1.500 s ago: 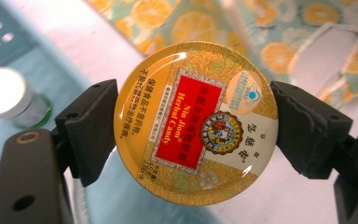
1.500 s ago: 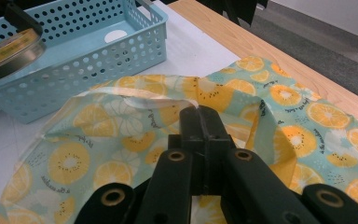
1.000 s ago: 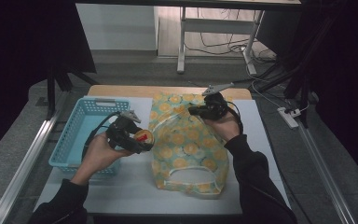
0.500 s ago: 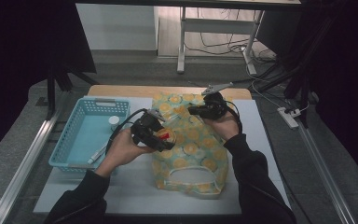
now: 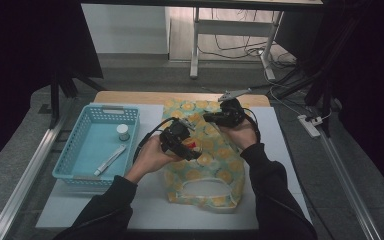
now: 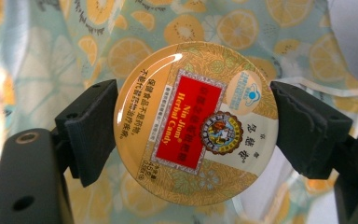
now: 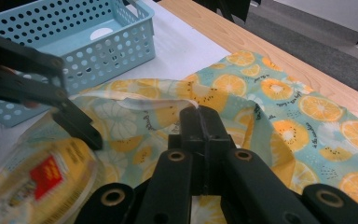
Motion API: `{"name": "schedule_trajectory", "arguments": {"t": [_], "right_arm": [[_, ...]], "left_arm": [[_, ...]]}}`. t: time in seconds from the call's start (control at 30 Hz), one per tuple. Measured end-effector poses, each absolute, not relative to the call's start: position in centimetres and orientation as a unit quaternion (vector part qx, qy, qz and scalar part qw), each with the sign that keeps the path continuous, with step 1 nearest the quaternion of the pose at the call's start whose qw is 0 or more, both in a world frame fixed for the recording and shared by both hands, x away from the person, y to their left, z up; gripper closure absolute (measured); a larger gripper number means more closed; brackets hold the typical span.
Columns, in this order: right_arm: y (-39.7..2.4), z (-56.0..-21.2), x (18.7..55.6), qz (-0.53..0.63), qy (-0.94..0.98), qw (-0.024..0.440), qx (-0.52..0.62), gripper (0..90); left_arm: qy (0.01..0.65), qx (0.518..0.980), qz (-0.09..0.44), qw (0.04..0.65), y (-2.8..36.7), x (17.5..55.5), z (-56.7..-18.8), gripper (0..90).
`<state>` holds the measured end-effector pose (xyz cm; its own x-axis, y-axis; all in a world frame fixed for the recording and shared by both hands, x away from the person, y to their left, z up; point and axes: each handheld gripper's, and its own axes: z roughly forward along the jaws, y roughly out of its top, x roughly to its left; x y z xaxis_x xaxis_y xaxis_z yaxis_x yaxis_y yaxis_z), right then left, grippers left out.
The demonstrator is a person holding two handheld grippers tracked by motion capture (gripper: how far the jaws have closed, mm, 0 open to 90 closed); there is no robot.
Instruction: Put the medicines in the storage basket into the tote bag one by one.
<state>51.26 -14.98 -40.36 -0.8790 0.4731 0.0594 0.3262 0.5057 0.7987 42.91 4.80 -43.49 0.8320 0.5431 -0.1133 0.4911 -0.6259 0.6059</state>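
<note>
Resting on a white tabletop amid a dark room: left hand-held gripper clamping a candy tin, right hand-held gripper pinching closed on the fruit-print bag.

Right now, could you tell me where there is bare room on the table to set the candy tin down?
The white mat is bare in front of the blue basket, left of the fruit-print bag, and along the bag's right side. The basket floor is open around the small jar and tube. The bag's middle is crowded with both hand-held grippers.
</note>
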Motion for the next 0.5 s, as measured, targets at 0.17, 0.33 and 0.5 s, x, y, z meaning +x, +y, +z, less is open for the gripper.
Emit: {"name": "schedule_trajectory", "arguments": {"t": [0.17, 0.33, 0.5], "right_arm": [[-15.0, -40.7, 51.5, 0.439, 0.863, 0.083, 0.236, 90.0], [-15.1, -40.9, 51.7, 0.437, 0.863, 0.085, 0.240, 90.0], [-15.2, -41.0, 51.8, 0.438, 0.861, 0.086, 0.243, 90.0]], "left_arm": [[0.287, 0.902, 0.043, 0.321, 3.8, 43.9, -44.5, 20.3], [0.290, 0.901, 0.046, 0.320, 3.1, 44.8, -45.4, 20.2], [0.291, 0.901, 0.054, 0.319, 2.8, 45.6, -46.3, 20.2]]}}
